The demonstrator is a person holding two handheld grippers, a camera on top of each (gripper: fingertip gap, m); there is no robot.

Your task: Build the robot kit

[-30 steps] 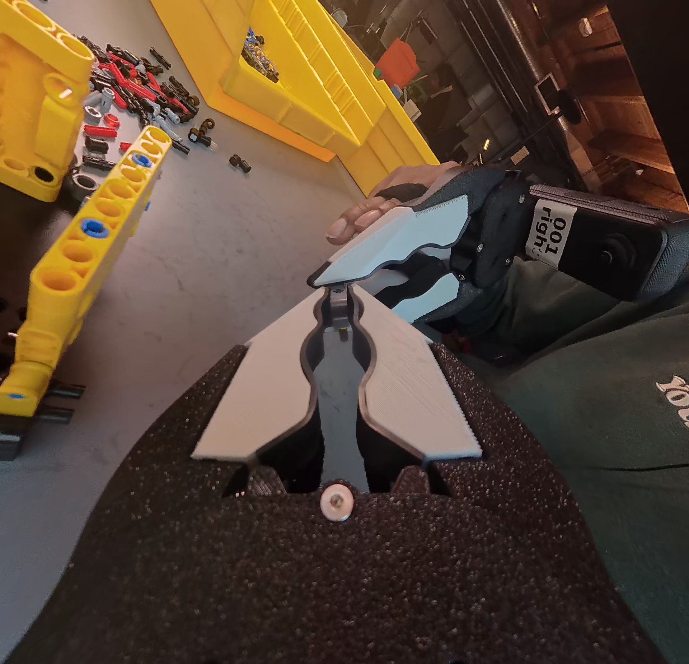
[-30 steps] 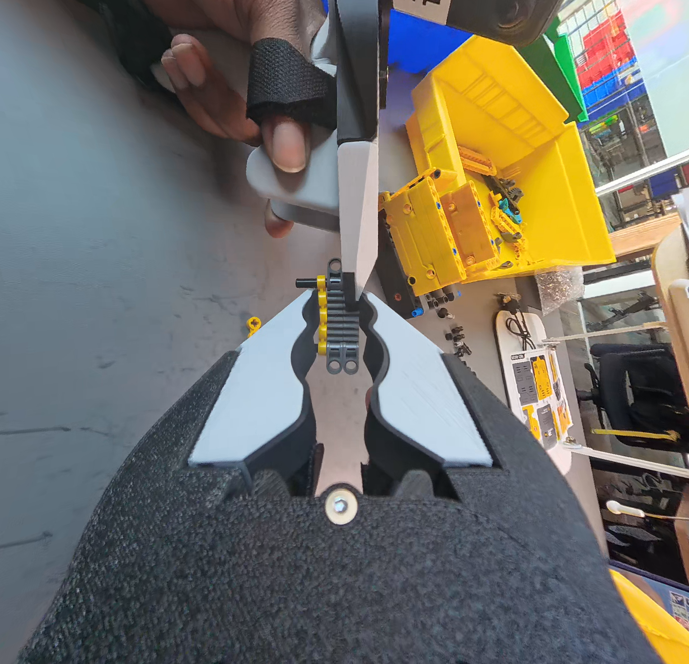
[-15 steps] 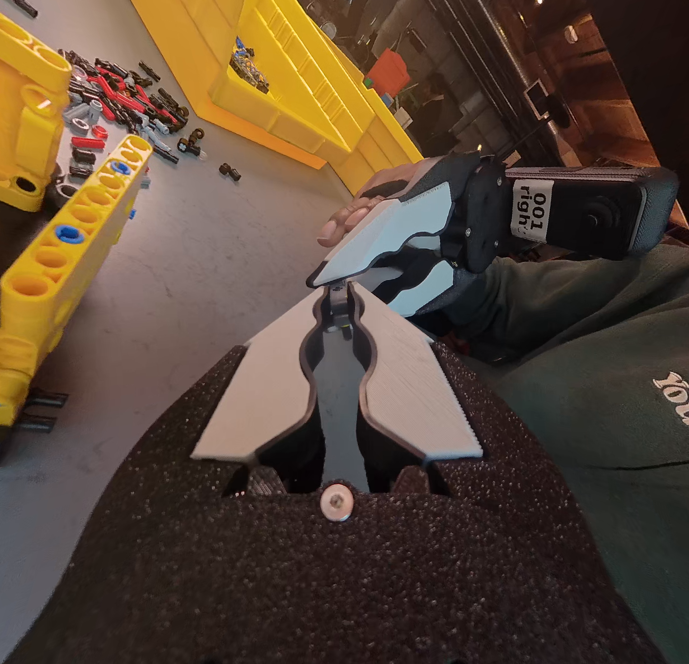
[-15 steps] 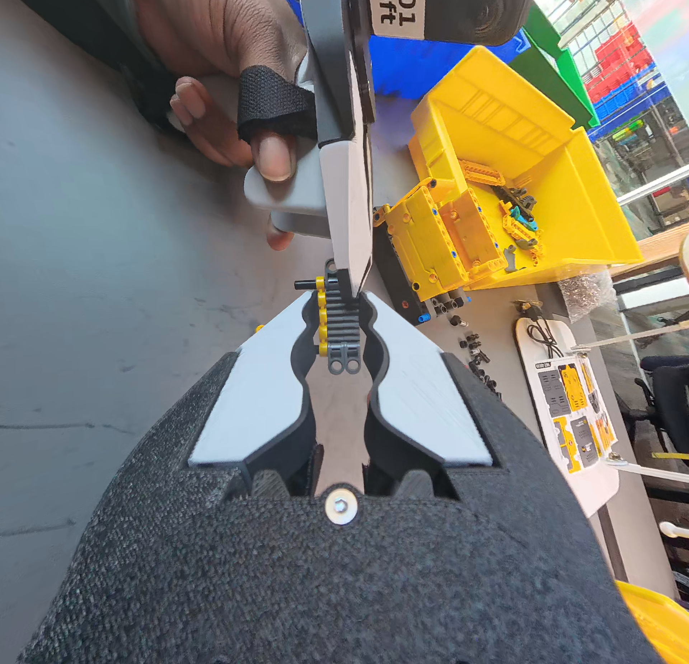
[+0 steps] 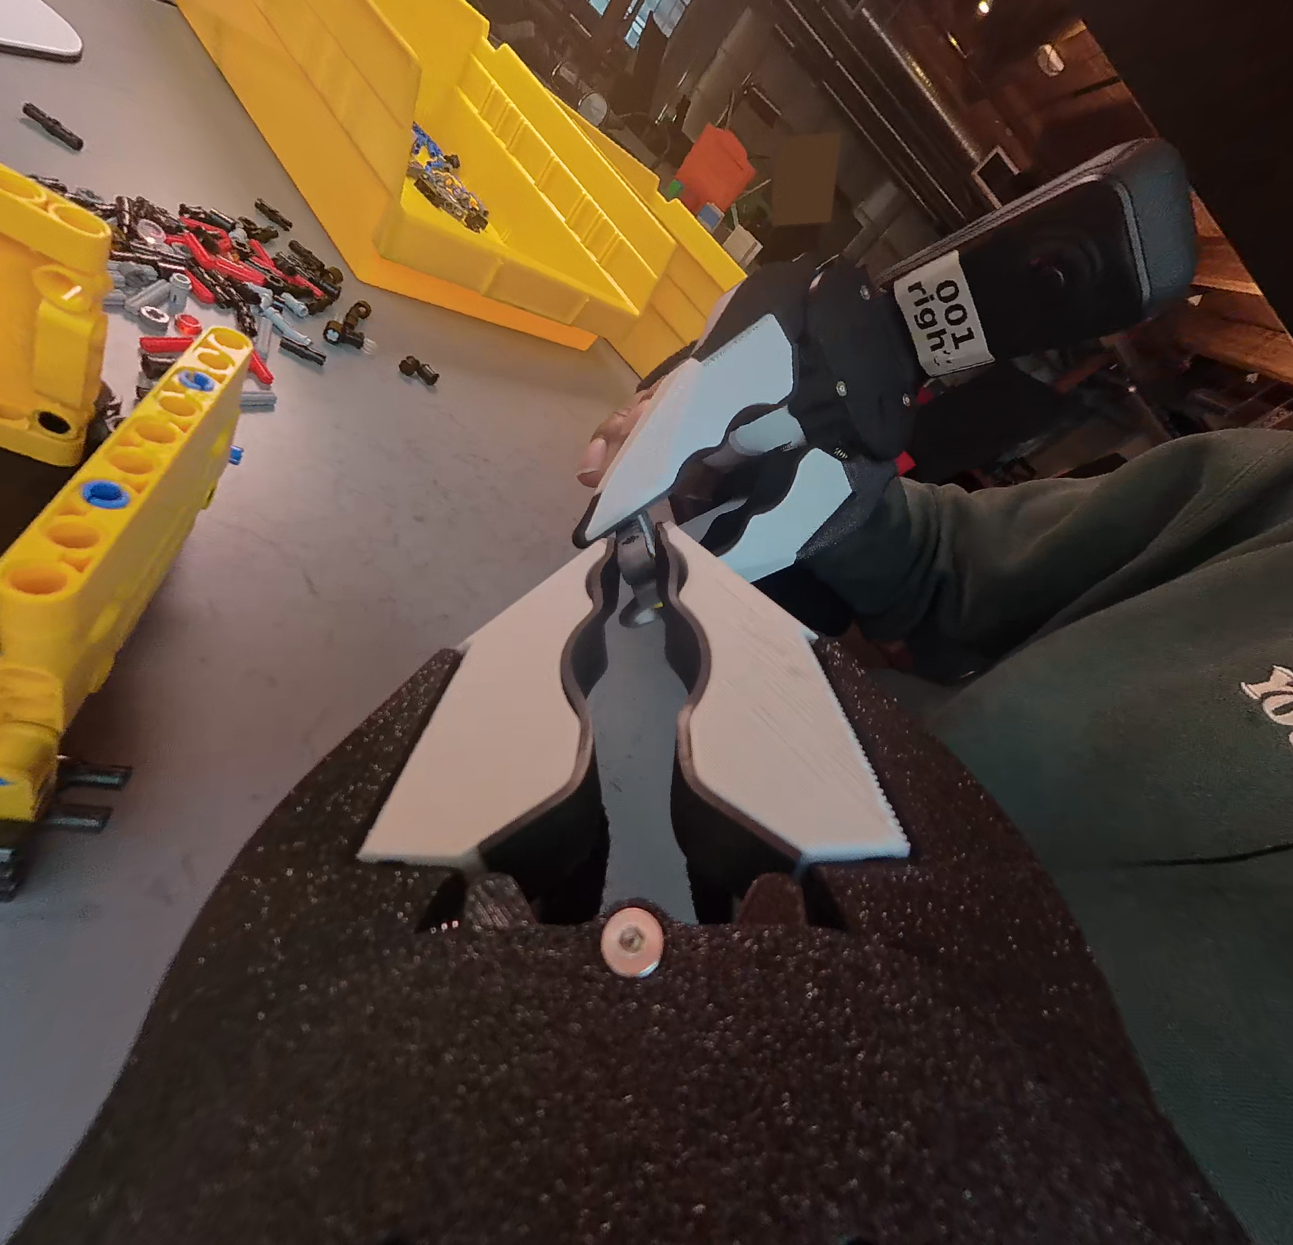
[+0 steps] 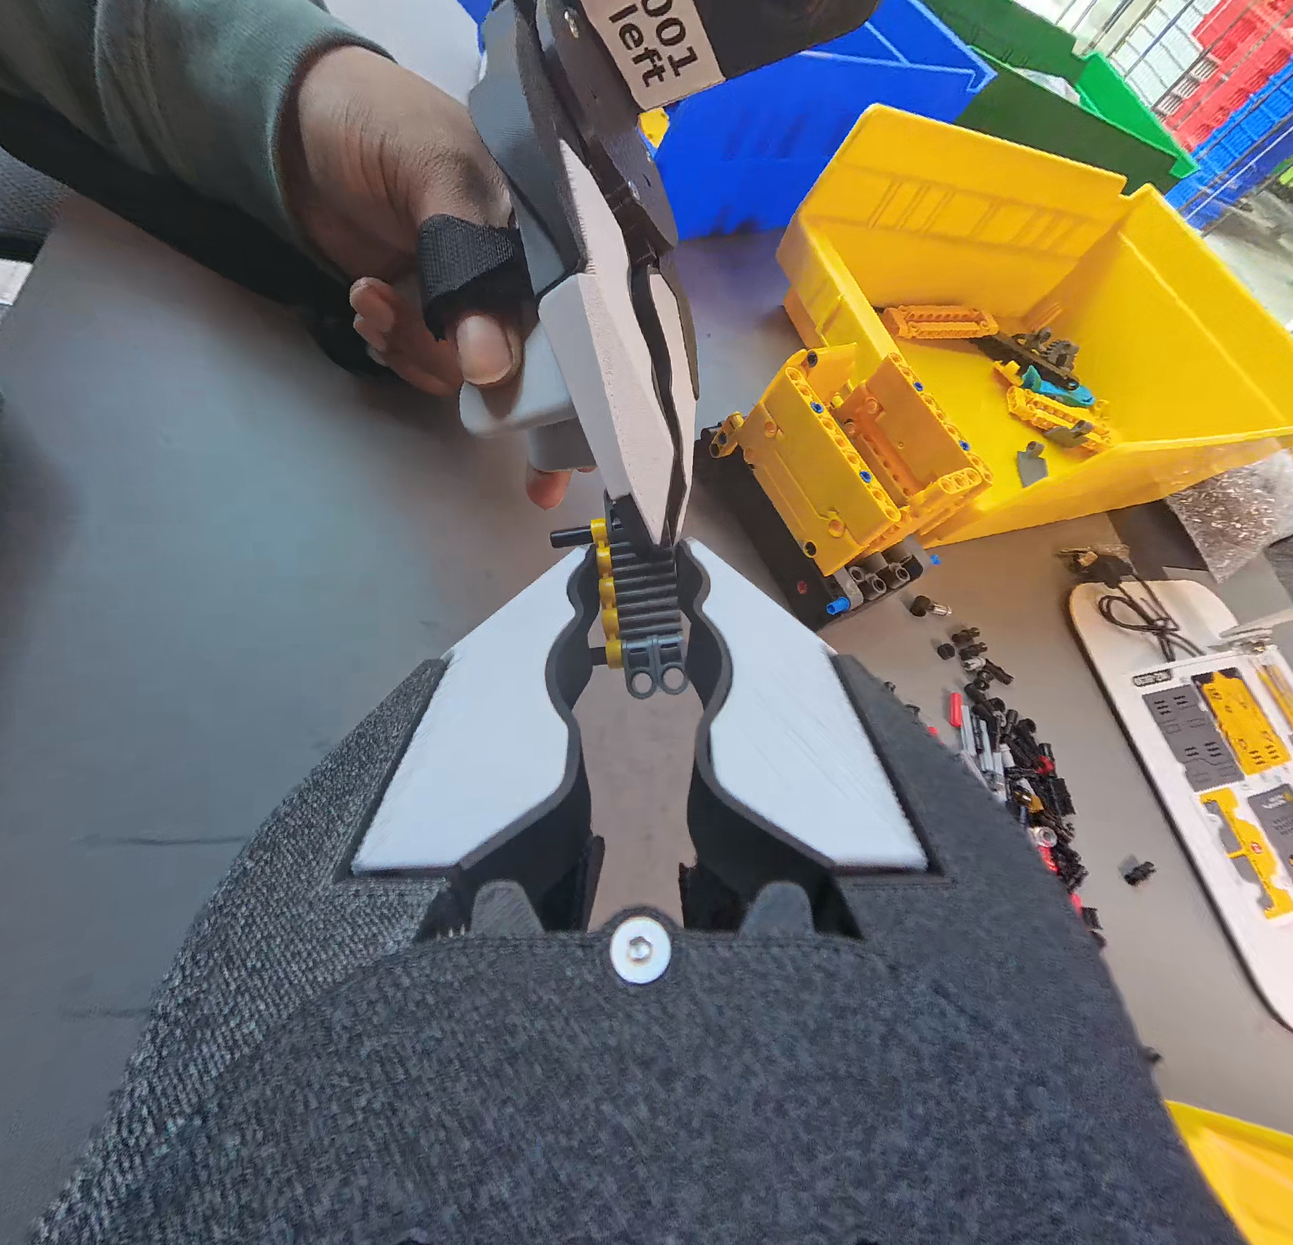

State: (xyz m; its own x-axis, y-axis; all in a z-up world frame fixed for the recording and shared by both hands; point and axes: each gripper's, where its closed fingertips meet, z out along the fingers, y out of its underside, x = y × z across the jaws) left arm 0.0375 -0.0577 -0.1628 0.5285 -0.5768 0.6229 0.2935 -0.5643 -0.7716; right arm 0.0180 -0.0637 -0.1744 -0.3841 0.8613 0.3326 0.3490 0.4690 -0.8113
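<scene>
At the far left of my left wrist view lay a long yellow beam with round holes, and beyond it a scatter of small black, red and grey pins on the grey table. Behind those sat a yellow bin. In the middle, my left gripper was pinched on the end of a small dark grey toothed piece, and my right gripper met it there from the right, tip to tip.

In my right wrist view, my left hand came down from the upper left. My right gripper was clamped on the toothed piece, a ribbed grey bar with a yellow strip along its left edge. To the right stood a yellow block assembly, then a yellow bin with loose parts, and an instruction sheet at the edge.
</scene>
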